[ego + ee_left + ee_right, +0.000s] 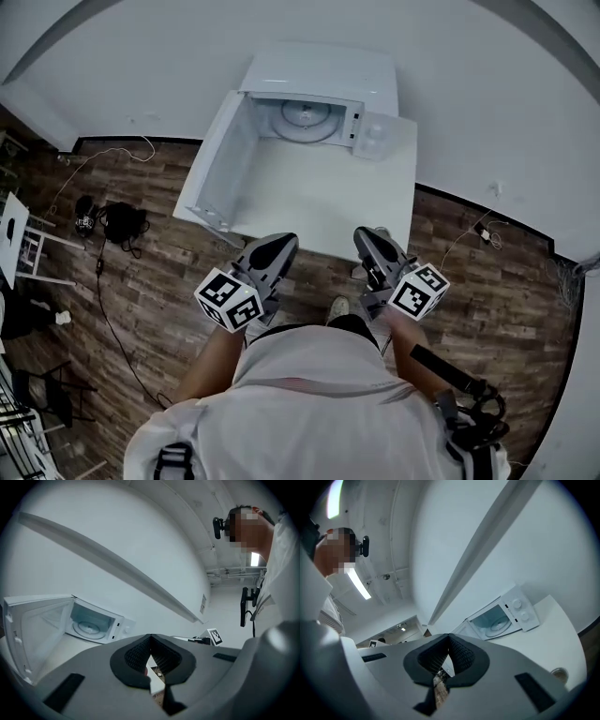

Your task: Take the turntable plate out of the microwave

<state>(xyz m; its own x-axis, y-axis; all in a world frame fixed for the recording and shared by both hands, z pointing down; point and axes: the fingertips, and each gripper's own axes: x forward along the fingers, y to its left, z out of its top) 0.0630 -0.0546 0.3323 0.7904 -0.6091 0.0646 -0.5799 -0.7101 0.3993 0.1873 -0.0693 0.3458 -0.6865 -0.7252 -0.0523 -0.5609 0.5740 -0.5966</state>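
Both grippers are clenched with nothing between the jaws: left gripper (150, 660), right gripper (448, 663). We hold them at the near edge of the table (309, 211), well short of the microwave (323, 80). Its door (217, 164) stands open, ahead and left of the left gripper. The plate (307, 116) lies flat inside, ahead of both grippers. We judge it glass: stiff, weighty, slippery, breakable. We would take it by the front rim.

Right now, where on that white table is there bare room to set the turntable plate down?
Bare table runs from the microwave's front to the near edge, bordered left by its open door. Only that near edge is crowded: left gripper and right gripper, both shut.
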